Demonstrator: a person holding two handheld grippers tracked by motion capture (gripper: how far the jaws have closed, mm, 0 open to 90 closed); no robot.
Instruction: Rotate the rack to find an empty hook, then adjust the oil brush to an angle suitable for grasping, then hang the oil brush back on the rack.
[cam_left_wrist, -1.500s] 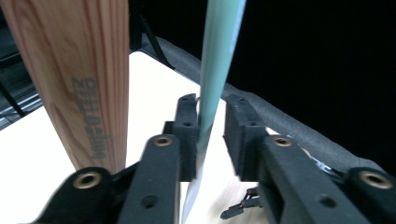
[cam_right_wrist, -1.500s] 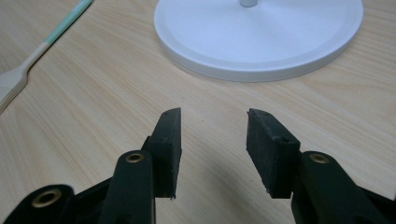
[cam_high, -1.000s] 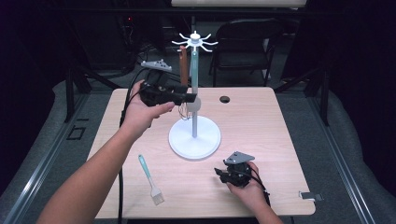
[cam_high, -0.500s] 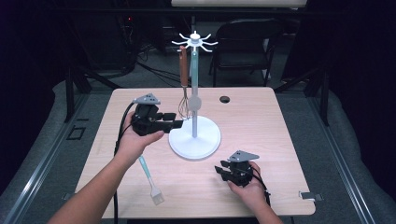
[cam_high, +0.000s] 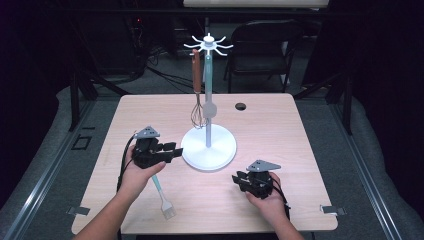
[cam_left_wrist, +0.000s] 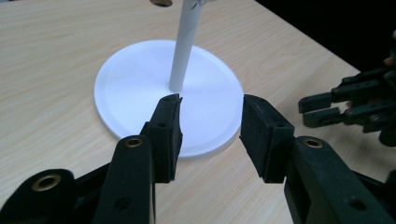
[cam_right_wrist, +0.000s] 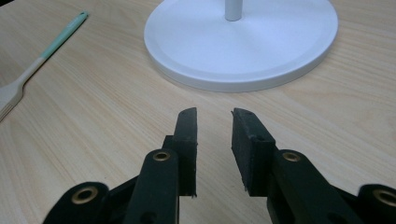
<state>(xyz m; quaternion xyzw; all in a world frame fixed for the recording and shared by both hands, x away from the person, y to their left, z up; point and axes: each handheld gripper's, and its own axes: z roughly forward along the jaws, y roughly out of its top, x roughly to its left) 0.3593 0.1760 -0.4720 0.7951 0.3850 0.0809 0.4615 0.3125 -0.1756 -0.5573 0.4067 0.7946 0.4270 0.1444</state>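
A white utensil stand (cam_high: 208, 145) rises from a round base in the middle of the table. A whisk with a brown handle (cam_high: 197, 90) hangs from one of its top hooks. A teal-handled brush (cam_high: 161, 195) lies flat on the table near the left forearm. My left gripper (cam_high: 175, 151) hovers low just left of the base (cam_left_wrist: 140, 84), pointing at it. Its jaws (cam_left_wrist: 210, 105) have just been closing, stand open and hold nothing. My right gripper (cam_high: 236, 179) rests at the front right, aimed at the base (cam_right_wrist: 243, 42). Its jaws (cam_right_wrist: 214, 114) have also been closing, with a gap and nothing between them.
A round cable hole (cam_high: 241, 106) sits in the table's far side. A dark chair (cam_high: 265, 45) stands behind the table. Metal clips (cam_high: 79, 211) (cam_high: 330, 209) mark the front corners. The right gripper (cam_left_wrist: 355, 102) appears at the right of the left gripper view.
The left hand has come down from beside the hanging whisk to just above the table, left of the base, and its jaws have narrowed. The right hand stayed put while its jaws narrowed.
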